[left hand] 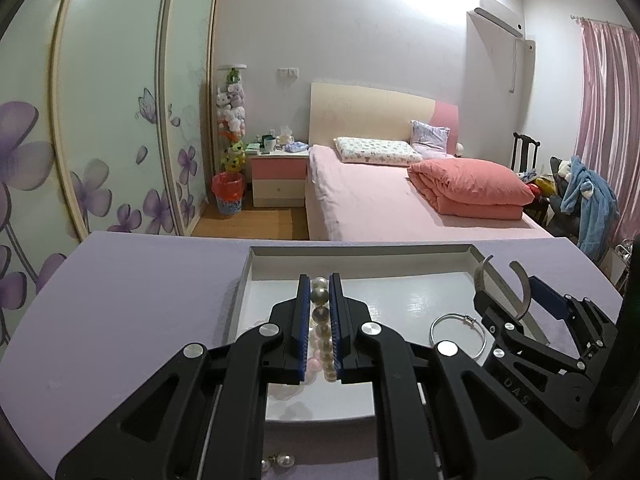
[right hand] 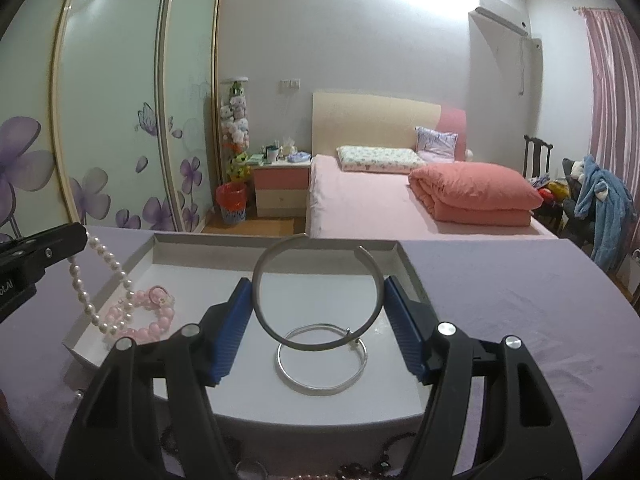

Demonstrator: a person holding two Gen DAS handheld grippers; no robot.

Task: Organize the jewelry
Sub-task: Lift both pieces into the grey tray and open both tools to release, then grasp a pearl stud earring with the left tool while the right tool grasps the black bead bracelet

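My fingers are black with blue pads [right hand: 234, 330]. The necklace [right hand: 82, 288] is white pearl; the beaded bracelet [right hand: 154, 322] is pale pink. The open bangle [right hand: 316, 296] is dull grey, the thin bangle [right hand: 322, 366] bright silver. The tray [right hand: 276, 246] is white, the tablecloth [right hand: 520, 300] lilac

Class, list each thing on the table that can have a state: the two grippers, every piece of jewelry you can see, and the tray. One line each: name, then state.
left gripper: shut on the pearl necklace.
pearl necklace: hanging, lower end in the tray.
right gripper: holding the open bangle across its width.
open bangle: upright, above the tray.
silver bangle: lying flat in the tray.
pink bead bracelet: lying in the tray.
tray: open, no lid.
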